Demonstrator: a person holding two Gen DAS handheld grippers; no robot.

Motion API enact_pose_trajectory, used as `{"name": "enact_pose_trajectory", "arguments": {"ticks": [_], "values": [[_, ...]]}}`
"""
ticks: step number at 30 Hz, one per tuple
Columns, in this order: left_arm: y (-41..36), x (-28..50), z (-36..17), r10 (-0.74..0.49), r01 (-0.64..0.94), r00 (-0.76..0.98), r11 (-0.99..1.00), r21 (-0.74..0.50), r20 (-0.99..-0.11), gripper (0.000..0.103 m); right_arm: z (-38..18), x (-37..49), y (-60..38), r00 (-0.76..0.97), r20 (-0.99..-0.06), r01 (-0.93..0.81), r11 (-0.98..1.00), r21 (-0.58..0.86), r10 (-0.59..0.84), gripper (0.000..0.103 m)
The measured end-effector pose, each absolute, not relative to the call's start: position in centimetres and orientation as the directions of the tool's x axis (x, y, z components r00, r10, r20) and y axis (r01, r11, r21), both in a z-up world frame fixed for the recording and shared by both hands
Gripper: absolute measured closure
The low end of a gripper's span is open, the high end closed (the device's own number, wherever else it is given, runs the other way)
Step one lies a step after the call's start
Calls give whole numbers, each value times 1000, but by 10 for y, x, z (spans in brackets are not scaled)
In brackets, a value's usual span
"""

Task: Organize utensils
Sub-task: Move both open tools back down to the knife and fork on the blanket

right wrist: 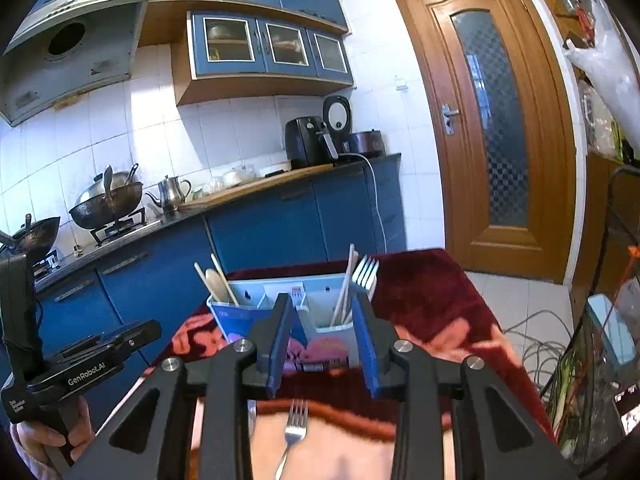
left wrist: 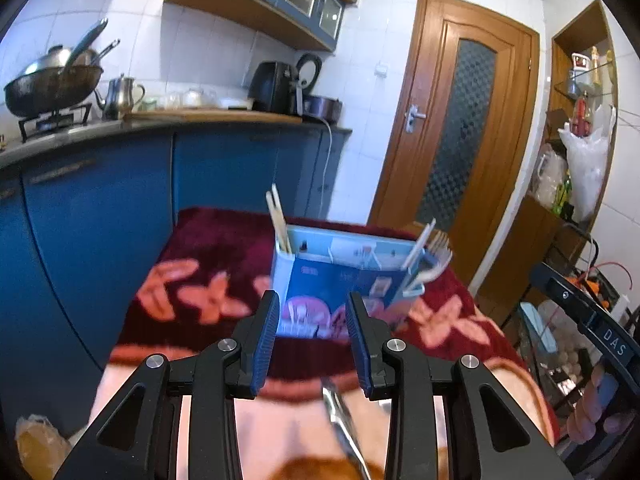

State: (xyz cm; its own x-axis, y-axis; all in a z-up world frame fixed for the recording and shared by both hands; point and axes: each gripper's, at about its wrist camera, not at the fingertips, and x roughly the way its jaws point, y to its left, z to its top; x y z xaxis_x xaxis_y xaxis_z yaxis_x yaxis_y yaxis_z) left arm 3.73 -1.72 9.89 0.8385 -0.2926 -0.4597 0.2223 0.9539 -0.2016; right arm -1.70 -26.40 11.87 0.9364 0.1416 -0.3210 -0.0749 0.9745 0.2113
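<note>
Well, both claws gape empty: left claw (left wrist: 312, 334), right claw (right wrist: 324, 338). Ahead stands the box (right wrist: 320, 320); below, a fork (right wrist: 294, 432), handle cut off.

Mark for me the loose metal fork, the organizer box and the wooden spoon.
metal fork (right wrist: 295, 426), right wrist view, on its tines.
organizer box (right wrist: 236, 322), right wrist view, on its blue front wall.
wooden spoon (right wrist: 217, 284), right wrist view, on its bowl, sticking up from the box's left compartment.
</note>
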Motion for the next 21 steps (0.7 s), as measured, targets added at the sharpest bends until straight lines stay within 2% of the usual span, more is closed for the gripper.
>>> {"name": "enact_pose_trajectory", "arguments": {"ticks": [21], "values": [[-32,35,28,-349,207,666,936,-286,-660,68,57,-35,-285,869,-474,-10,963,271,142,64]]}}
